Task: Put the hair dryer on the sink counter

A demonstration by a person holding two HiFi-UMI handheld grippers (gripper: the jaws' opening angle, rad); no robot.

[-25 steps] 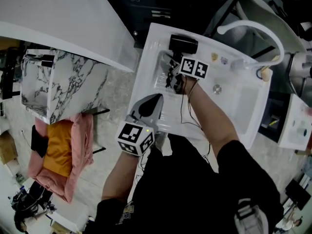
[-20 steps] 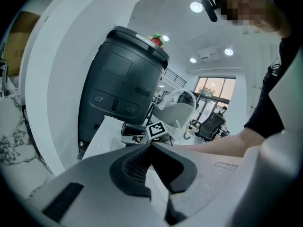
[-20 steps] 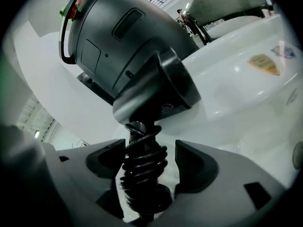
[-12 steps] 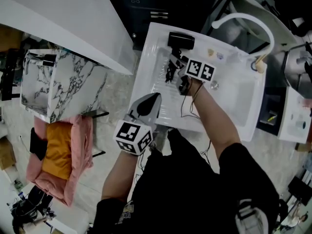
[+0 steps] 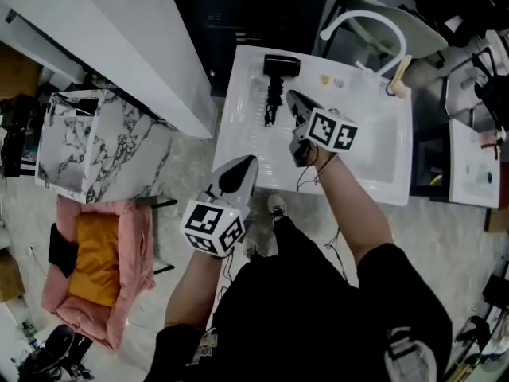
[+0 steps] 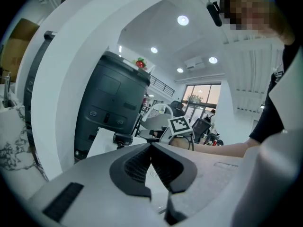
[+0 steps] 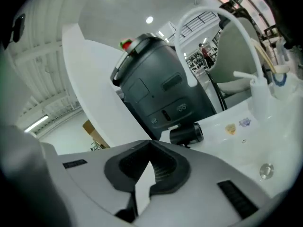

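Observation:
The black hair dryer (image 5: pixel 281 66) lies on the left counter of the white sink unit (image 5: pixel 238 126), its black cord (image 5: pixel 273 103) trailing toward me. It also shows in the right gripper view (image 7: pixel 186 134) and small in the left gripper view (image 6: pixel 116 139). My right gripper (image 5: pixel 294 98) hovers just right of the cord, apart from the dryer. Its jaws are closing, the pads (image 7: pixel 161 169) meet, and nothing is between them. My left gripper (image 5: pixel 246 164) hangs at the counter's near edge, shut and empty.
A white curved faucet (image 5: pixel 359 21) arches over the basin (image 5: pixel 374 146), which has a drain (image 7: pixel 266 170). A dark grey bin-like unit (image 7: pixel 156 93) stands behind the counter. A marble cabinet (image 5: pixel 87 146) and a pink and orange cushion (image 5: pixel 95 253) sit on the floor to the left.
My right gripper has drawn back from the hair dryer toward me and its jaws have come together. The dryer stays on the counter. The left gripper has hardly moved.

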